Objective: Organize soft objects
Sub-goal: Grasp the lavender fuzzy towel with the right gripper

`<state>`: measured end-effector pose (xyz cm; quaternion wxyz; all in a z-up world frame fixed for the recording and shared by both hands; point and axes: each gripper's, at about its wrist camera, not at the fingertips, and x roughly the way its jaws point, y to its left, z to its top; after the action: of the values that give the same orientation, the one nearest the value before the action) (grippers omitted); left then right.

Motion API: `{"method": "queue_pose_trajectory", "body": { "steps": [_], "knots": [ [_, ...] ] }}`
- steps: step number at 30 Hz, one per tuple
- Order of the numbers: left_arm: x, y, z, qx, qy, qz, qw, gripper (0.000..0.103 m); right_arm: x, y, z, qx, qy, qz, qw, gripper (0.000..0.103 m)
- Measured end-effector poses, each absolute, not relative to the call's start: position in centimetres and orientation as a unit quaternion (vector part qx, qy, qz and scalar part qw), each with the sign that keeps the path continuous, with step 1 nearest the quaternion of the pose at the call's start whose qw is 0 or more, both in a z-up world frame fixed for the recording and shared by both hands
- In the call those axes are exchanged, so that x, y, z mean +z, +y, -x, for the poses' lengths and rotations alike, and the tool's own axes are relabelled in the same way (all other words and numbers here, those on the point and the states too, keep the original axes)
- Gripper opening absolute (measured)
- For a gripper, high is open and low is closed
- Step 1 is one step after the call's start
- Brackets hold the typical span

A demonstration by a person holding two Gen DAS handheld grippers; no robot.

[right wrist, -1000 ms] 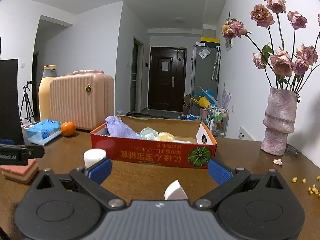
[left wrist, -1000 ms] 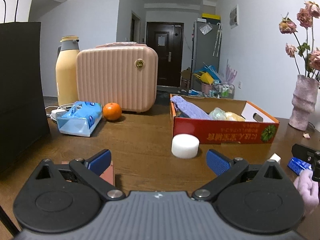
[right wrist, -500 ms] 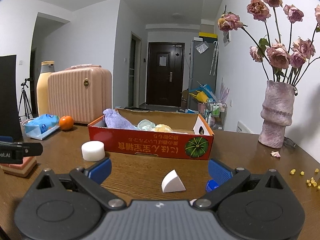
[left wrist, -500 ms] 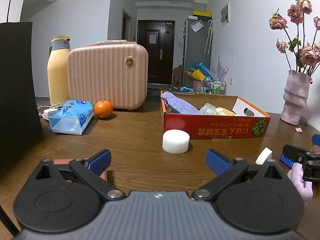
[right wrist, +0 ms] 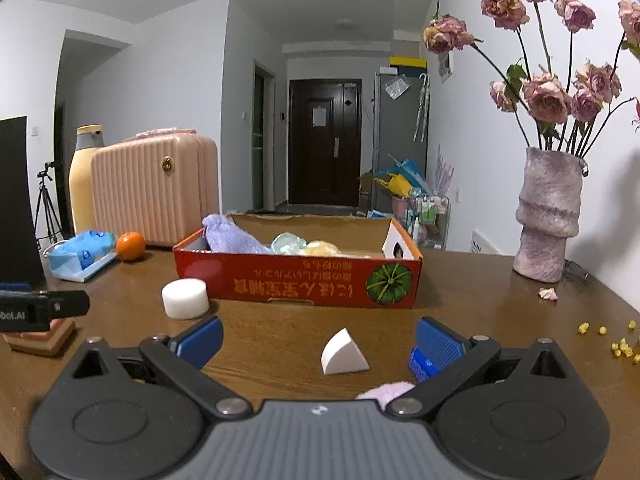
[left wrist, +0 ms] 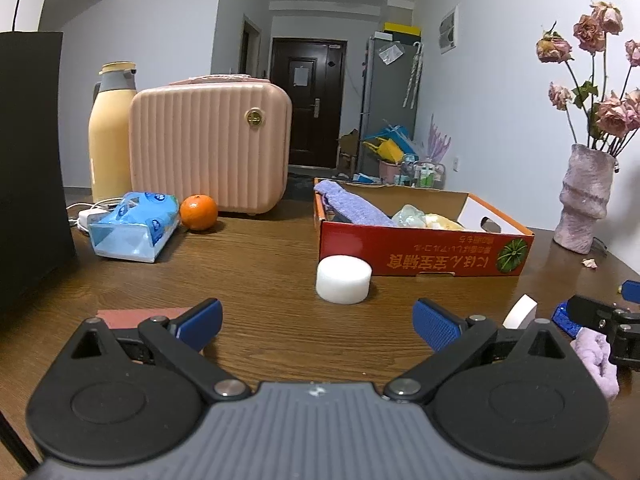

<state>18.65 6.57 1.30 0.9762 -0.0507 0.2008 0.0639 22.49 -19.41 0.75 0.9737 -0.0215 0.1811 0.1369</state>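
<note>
— Both claws have drawn back and lower; the white wedge (right wrist: 343, 353) now shows whole.

— Why gaping?

— Right claw (right wrist: 319, 339), jaws wide and empty, frames the wedge, probably to grasp it. Left claw (left wrist: 317, 319), also spread, faces the white round sponge (left wrist: 343, 279) beside the red box (left wrist: 424, 255) on the bench (left wrist: 260, 264).

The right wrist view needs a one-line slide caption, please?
Open right gripper above a white wedge sponge, facing the red box.

Brown wooden table (right wrist: 280, 340). Bears: red cardboard box (right wrist: 296, 282), white foam cylinder (right wrist: 185, 298), white wedge (right wrist: 342, 354), orange (right wrist: 130, 245), tissue pack (left wrist: 134, 226), pink case (left wrist: 210, 148), vase (right wrist: 548, 216).
</note>
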Motion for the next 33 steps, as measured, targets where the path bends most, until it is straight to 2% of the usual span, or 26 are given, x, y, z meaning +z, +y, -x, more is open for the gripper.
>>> {"method": "queue_pose_trajectory", "body": {
  "steps": [12,33],
  "knots": [
    [0.7,7.7,-18.8,0.041,0.211,0.041,0.976,0.103,-0.1,-20.9,-22.7,0.126,0.197,0.004,0.972,0.103],
    [0.5,8.8,-19.0,0.035,0.223,0.045,0.973,0.103,-3.0,-20.2,-24.8,0.106,0.267,0.041,0.957,0.100]
  ]
}}
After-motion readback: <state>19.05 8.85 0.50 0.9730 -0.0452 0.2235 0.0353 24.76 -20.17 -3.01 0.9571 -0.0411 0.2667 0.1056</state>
